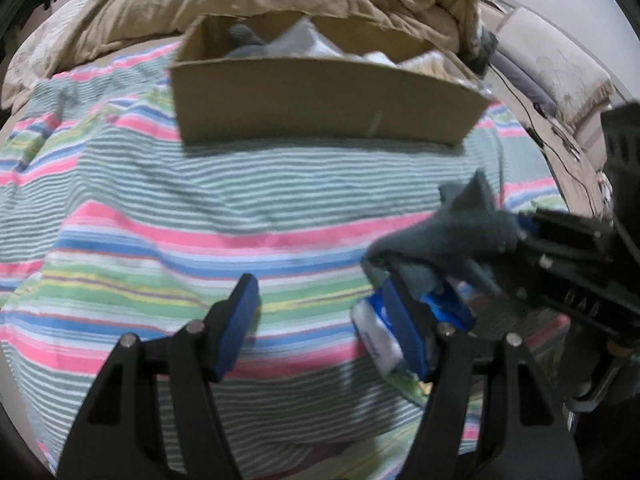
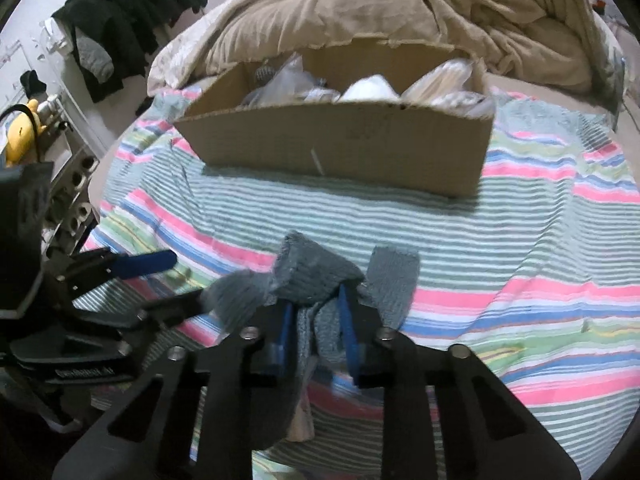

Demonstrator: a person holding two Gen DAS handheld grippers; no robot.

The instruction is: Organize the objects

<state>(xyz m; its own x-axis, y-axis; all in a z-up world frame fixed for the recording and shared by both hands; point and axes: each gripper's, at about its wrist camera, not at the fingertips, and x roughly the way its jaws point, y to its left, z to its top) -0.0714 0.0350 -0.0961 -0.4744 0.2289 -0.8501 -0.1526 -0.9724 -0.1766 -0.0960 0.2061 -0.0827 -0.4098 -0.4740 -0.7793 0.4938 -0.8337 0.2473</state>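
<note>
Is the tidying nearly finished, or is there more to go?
Partly done: the box already holds several packets. In hand: the right gripper is shut on grey socks. The left gripper is open, holding nothing. Left: the socks, plus a blue-white packet lying on the towel.

box contents: pale bags inside the cardboard box, blurred, unidentifiable
white-blue item: beside the left gripper's right finger, partly hidden
grey cloth: lower end hidden behind the right gripper

A rumpled tan blanket lay behind, dark clothes hung left, near a yellow plush toy.
</note>
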